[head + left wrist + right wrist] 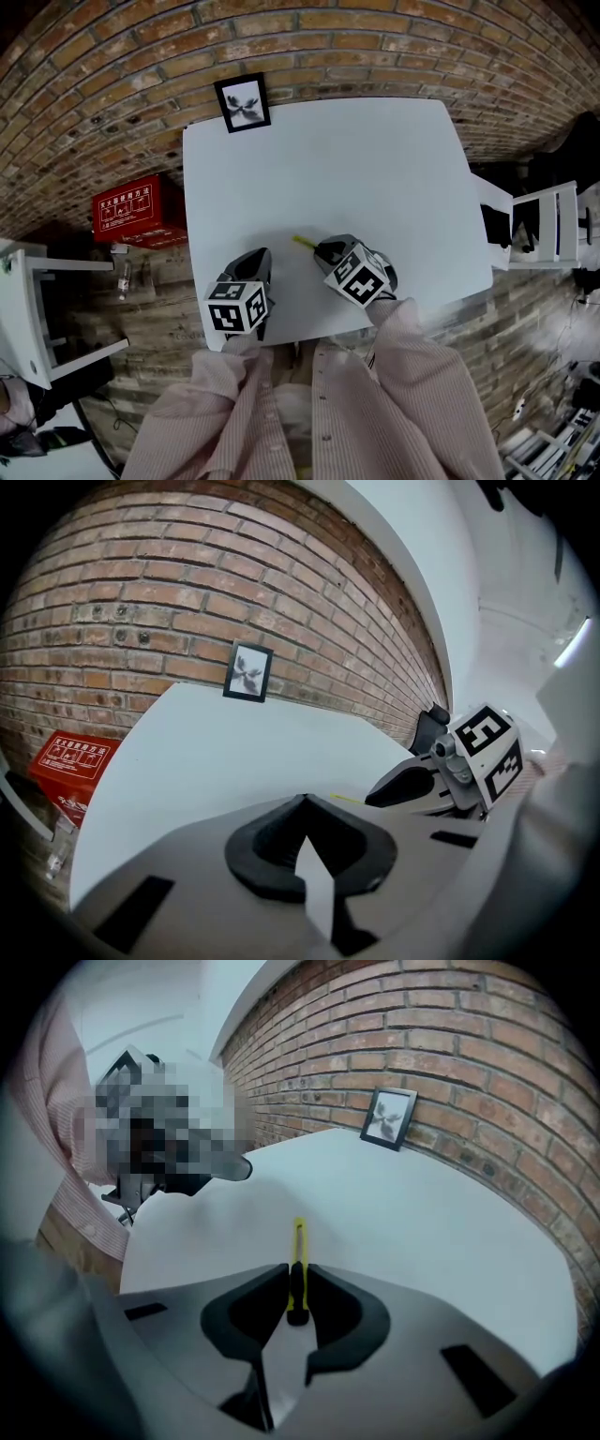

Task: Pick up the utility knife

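A slim yellow and black utility knife (305, 242) lies on the white table (328, 159) near its front edge. In the right gripper view the knife (298, 1241) runs straight away from the camera, and its black rear end sits between the pads of my right gripper (298, 1277), which press on it from both sides. The yellow front end sticks out past the jaws and rests on the table. My left gripper (255, 264) is a little to the left, low over the table. Its jaws (302, 801) meet at the tips with nothing between them. The right gripper (405, 785) shows at that view's right.
A small black-framed picture (243, 102) leans against the brick wall at the table's far left edge. A red box (136, 208) stands on the floor to the left. White furniture (544, 220) is beside the table's right edge, and more (23, 300) at the left.
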Action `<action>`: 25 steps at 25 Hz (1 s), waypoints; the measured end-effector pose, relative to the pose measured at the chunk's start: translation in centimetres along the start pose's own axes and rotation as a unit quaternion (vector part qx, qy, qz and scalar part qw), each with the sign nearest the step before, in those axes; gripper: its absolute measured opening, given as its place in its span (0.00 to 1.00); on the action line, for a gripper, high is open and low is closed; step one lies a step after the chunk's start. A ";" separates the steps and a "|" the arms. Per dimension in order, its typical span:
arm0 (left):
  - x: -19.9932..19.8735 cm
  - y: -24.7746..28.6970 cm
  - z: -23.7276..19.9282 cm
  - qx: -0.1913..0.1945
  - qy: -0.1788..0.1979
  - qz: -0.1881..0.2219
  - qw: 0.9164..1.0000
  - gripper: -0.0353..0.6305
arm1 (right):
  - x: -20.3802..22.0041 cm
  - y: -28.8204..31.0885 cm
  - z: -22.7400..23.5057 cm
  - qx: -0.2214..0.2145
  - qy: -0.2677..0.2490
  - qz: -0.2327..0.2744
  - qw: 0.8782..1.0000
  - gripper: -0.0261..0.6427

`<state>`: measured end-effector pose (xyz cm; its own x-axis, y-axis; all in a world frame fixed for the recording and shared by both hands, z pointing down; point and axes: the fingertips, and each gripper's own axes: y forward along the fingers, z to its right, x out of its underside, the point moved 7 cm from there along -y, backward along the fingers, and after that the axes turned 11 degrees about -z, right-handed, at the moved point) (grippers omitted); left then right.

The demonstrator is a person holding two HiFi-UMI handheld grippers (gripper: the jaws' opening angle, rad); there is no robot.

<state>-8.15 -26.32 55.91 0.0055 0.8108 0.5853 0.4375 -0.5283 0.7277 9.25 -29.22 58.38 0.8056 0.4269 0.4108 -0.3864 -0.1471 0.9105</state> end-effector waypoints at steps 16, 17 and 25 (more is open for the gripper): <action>-0.1 -2.2 0.8 0.017 0.040 0.035 0.998 0.04 | 0.4 -1.6 -1.4 -0.002 0.114 0.128 0.985 0.14; -0.2 -2.4 0.9 0.017 0.043 0.038 0.998 0.04 | 0.3 -1.9 -1.5 -0.003 0.123 0.141 0.982 0.14; -1.5 -4.2 2.2 0.027 0.066 0.077 0.995 0.04 | 0.3 -4.4 -1.7 0.005 0.156 0.216 0.964 0.14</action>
<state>-8.06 -24.77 51.17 -0.0406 0.6799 0.7322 0.4880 -0.6259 0.6083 10.41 -26.92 54.38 0.3952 0.5708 0.7197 -0.6506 -0.3792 0.6580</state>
